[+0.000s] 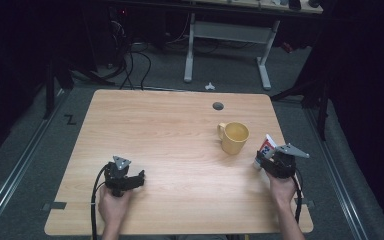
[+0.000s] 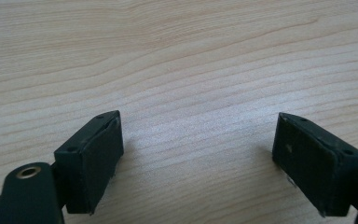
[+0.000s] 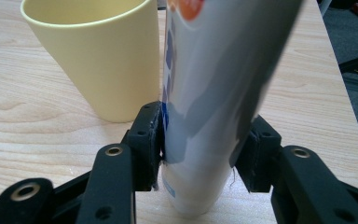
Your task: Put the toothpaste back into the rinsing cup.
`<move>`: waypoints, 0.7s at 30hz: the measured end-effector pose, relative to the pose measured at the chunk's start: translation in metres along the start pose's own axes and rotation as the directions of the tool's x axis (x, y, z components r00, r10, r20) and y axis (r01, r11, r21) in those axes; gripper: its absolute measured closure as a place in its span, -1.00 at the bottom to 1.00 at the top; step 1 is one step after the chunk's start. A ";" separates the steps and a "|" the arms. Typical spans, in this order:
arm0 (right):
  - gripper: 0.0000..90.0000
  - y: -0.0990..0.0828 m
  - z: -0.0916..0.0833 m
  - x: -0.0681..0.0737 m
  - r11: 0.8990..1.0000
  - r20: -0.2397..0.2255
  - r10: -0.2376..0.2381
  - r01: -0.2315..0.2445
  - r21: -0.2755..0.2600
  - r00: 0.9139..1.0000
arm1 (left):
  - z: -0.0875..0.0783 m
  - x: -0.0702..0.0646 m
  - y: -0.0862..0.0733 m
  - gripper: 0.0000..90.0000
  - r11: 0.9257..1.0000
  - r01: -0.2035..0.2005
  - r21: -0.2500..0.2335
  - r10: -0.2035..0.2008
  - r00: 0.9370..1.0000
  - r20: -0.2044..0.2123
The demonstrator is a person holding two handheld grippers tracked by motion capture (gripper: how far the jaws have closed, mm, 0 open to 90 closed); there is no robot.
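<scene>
Clamping tube, right gripper

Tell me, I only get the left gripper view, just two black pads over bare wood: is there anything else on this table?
Observer: Yes, a yellow mug stands upright toward the table's right side.
Operator: Is the other hand-held gripper doing anything?
Observer: The right hand-held gripper is shut on a white tube with blue and red print, clamped between both jaws.
Operator: Is that tube near the mug?
Observer: It sits just right of the mug in the high view, apart from it.
Operator: And mine?
Observer: The left hand-held gripper is open near the table's front left.
</scene>
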State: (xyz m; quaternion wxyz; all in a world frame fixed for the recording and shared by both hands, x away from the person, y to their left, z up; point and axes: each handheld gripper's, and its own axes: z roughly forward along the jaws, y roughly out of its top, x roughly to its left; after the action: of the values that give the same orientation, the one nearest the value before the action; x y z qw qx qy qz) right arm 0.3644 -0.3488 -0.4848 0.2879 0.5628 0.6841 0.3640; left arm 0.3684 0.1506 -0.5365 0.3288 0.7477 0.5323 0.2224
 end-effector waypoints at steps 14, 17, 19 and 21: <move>0.38 0.007 0.000 0.000 0.999 -0.025 -0.024 0.024 0.027 0.999 | 0.000 0.000 0.000 -0.63 1.000 0.000 0.000 0.000 1.000 0.000; 0.39 0.009 -0.001 0.002 0.999 -0.045 -0.021 0.023 0.026 0.999 | 0.000 0.000 0.000 -0.63 1.000 0.000 0.000 0.000 1.000 0.000; 0.39 0.009 -0.002 0.003 0.999 -0.058 -0.026 0.027 0.028 0.998 | 0.000 0.000 0.000 -0.63 1.000 0.000 0.000 0.000 1.000 0.000; 0.39 0.010 -0.003 0.004 0.999 -0.067 -0.030 0.032 0.029 0.997 | 0.000 0.000 0.000 -0.63 1.000 0.001 0.000 -0.001 1.000 0.001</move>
State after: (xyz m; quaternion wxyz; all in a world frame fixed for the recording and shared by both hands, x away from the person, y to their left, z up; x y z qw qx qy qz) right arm 0.3674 -0.3442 -0.4746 0.2623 0.5440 0.7072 0.3676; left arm 0.3684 0.1507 -0.5365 0.3291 0.7476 0.5325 0.2220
